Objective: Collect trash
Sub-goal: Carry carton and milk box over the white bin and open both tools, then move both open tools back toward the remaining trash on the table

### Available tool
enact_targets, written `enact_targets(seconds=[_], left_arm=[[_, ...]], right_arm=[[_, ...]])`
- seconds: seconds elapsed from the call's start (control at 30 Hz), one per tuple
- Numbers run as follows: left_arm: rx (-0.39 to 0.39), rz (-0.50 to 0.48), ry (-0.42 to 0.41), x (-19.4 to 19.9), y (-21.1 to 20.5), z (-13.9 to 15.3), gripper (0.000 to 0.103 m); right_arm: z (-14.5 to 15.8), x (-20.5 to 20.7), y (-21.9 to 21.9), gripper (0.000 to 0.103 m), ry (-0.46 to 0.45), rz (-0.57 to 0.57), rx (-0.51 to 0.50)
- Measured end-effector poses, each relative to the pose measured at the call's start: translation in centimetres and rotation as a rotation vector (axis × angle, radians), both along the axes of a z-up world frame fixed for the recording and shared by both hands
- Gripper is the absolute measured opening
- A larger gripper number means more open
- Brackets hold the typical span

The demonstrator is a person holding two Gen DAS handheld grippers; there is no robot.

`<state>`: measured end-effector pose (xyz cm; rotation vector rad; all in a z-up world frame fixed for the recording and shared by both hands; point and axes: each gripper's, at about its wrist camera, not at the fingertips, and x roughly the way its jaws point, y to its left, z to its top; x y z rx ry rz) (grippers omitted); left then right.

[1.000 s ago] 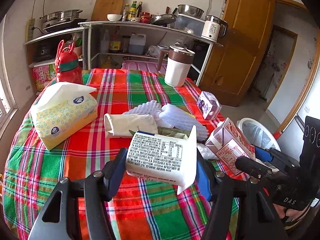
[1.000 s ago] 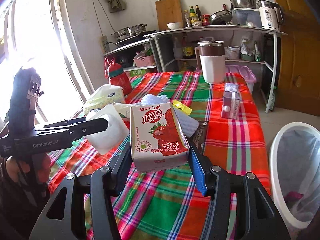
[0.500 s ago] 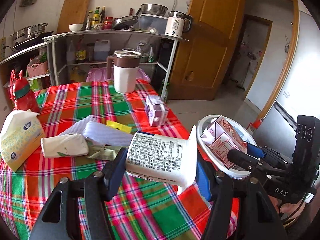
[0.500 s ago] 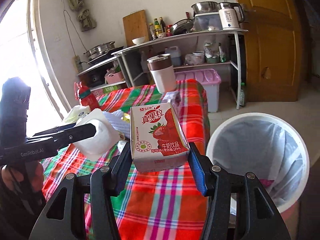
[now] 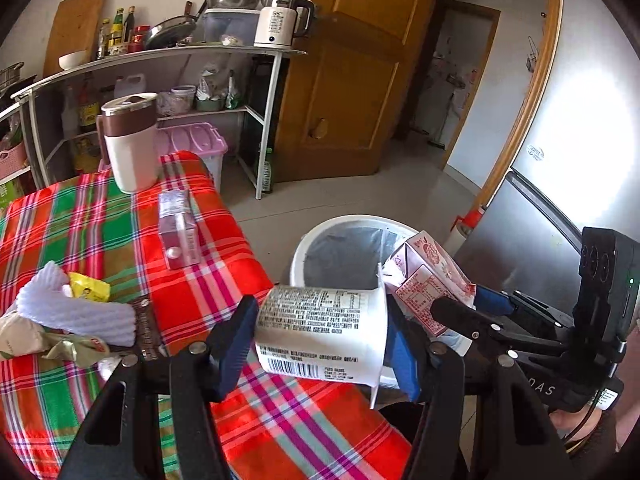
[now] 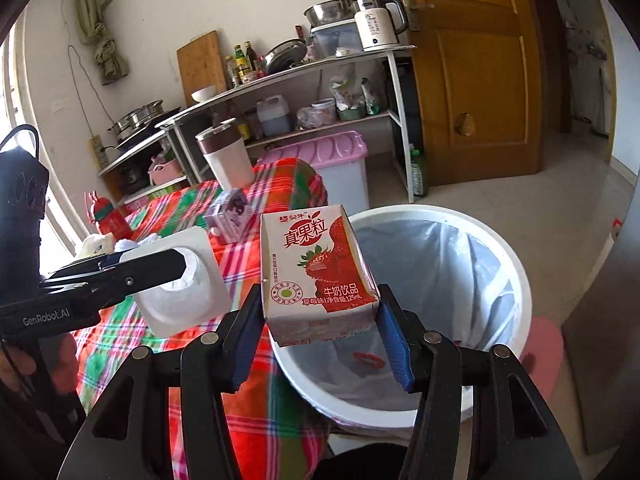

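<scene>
My left gripper [image 5: 322, 336] is shut on a white yogurt cup [image 5: 320, 332] lying sideways, held over the table's right edge next to the white trash bin [image 5: 298, 252]. The cup also shows in the right wrist view [image 6: 180, 284]. My right gripper [image 6: 320, 328] is shut on a red strawberry milk carton [image 6: 316, 268], held above the near rim of the trash bin [image 6: 516, 280], which has a clear liner and a few scraps inside. The carton also shows in the left wrist view [image 5: 424, 276].
The plaid-covered table [image 5: 224, 240] holds a purple drink carton [image 5: 178, 232], a yellow wrapper [image 5: 90, 288], white foam netting [image 5: 72, 312], crumpled wrappers [image 5: 60, 344] and a white-and-brown jug [image 5: 128, 140]. A metal shelf [image 5: 264, 120], wooden door [image 5: 348, 92] and fridge [image 5: 560, 160] stand around.
Both grippers have swung right, away from the table's middle toward the trash bin, still holding the cup and the carton. The bin is now directly under the right gripper.
</scene>
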<state>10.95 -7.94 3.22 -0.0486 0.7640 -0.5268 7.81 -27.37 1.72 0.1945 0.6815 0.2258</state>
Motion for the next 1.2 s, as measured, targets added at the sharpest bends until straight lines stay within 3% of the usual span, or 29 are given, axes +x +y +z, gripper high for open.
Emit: enact_targets(seconds=[0.27, 0.57, 0.7, 1.2], left_arm=[[0.024, -0.054, 0.043, 2.0, -5.0, -1.6, 0.06], [0.028, -0.031, 0.06, 2.4, -5.3, -2.0, 0.065], [0.033, -0.02, 0.073, 2.3, -4.6, -2.3, 0.066], [0.009, 0.119, 0.041, -0.3, 3.5, -1.8, 0.072]], right_arm=[[-1.7, 1.1, -3.7, 0.055, 0.054, -0.084, -0.011], [-3.5, 2.0, -5.3, 0.056, 0.115, -0.132, -0.051], [-3.7, 2.0, -5.3, 0.064, 0.124, -0.145, -0.06], [-1.7, 1.0, -1.0, 0.064, 0.062, -0.051, -0.029]])
